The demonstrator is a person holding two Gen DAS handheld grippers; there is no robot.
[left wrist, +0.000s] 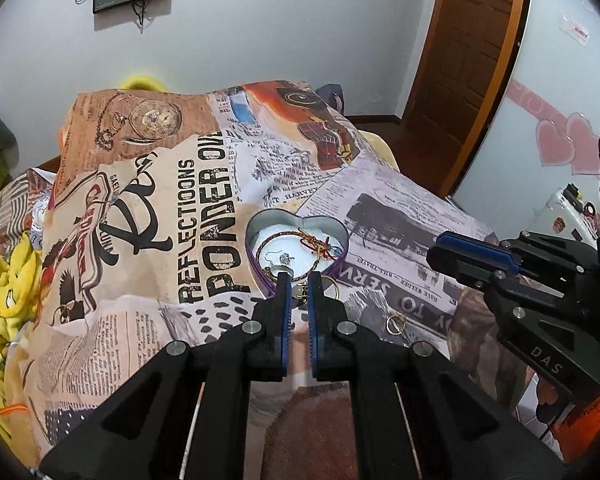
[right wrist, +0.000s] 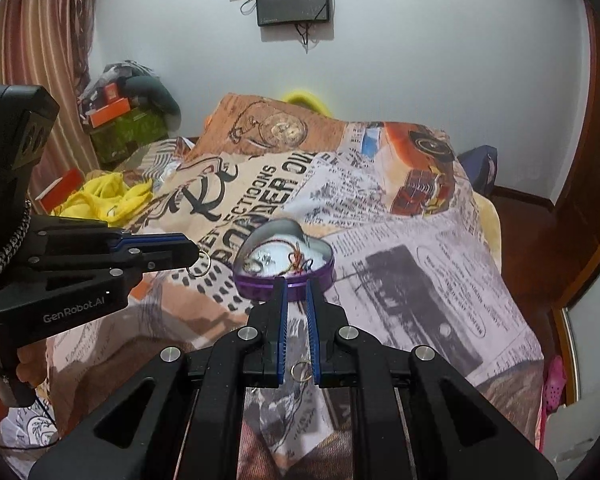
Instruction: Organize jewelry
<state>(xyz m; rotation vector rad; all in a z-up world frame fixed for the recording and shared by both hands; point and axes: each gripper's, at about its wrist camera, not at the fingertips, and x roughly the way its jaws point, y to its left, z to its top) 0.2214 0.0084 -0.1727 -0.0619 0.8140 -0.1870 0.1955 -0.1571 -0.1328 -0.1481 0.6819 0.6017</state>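
Observation:
A purple heart-shaped tin (left wrist: 256, 266) (right wrist: 320, 276) lies open on the bed and holds a braided bracelet (left wrist: 316, 246), cords and small silver pieces. My left gripper (left wrist: 299, 280) hangs just in front of the tin's near rim, shut on a gold hoop earring (right wrist: 200, 265) that dangles from its tips; the hoop also shows in the left wrist view (left wrist: 332, 286). A second gold hoop (left wrist: 396, 324) (right wrist: 301, 371) lies on the bedspread. My right gripper (right wrist: 296, 284) hovers over that hoop, jaws narrowly apart with nothing between them.
A newspaper-print bedspread (left wrist: 204, 184) covers the bed. Yellow cloth (right wrist: 108, 200) and boxes lie at the left. A white wall with a screen (right wrist: 292, 0) stands behind, a wooden door (left wrist: 472, 60) to the right.

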